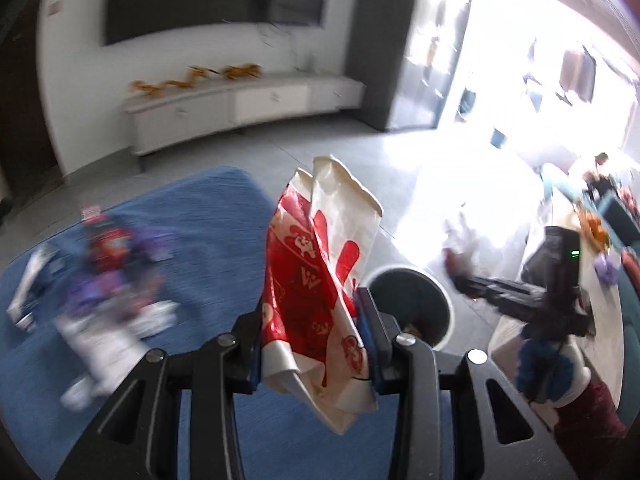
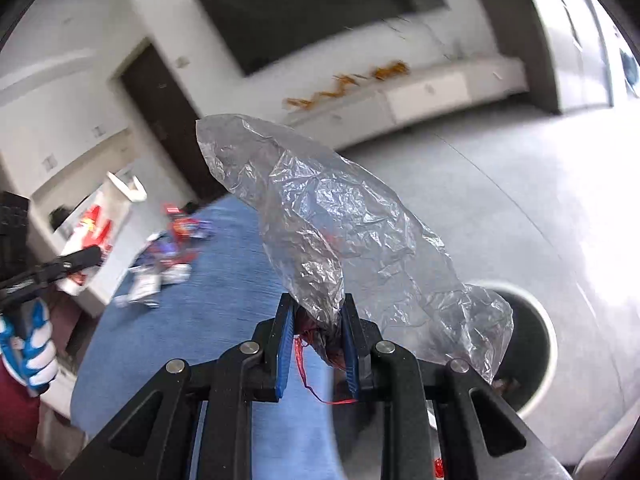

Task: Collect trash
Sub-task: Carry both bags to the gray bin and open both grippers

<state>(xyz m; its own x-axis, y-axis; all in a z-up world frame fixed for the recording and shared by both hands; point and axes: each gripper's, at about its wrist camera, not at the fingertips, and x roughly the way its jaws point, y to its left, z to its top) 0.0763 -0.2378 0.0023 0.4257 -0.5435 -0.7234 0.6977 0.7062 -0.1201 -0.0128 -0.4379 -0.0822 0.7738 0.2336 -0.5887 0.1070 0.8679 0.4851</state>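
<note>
- Left claw (image 1: 310,332): closed on a red-and-white paper food bag (image 1: 320,280), gripped across its lower part, so most of the bag stands up beyond the fingertips.
- Right claw (image 2: 316,336): pinched narrow on the gathered neck of a crumpled clear plastic bag (image 2: 352,232); a thin red string (image 2: 308,376) trails from the pinch point.
- Waste bin (image 1: 412,304): round, white-rimmed with a dark interior, standing on the grey floor just beside the edge of the blue worktop (image 1: 192,216). In the right wrist view the bin (image 2: 536,344) lies beyond and to the right of the plastic bag, partly veiled by it.
- Remaining litter: a loose cluster of wrappers (image 1: 108,272) lies on the worktop, blurred in both views; the individual pieces cannot be identified.
- Step in hand (judged): carrying both bags to the bin for release.
- Good practice: bring each claw over the bin mouth before opening. The tall paper bag should be tipped so its free end points into the opening. The plastic bag is light and may cling or drift, so release it low and inside the rim, with the string clear of the fingers.
</note>
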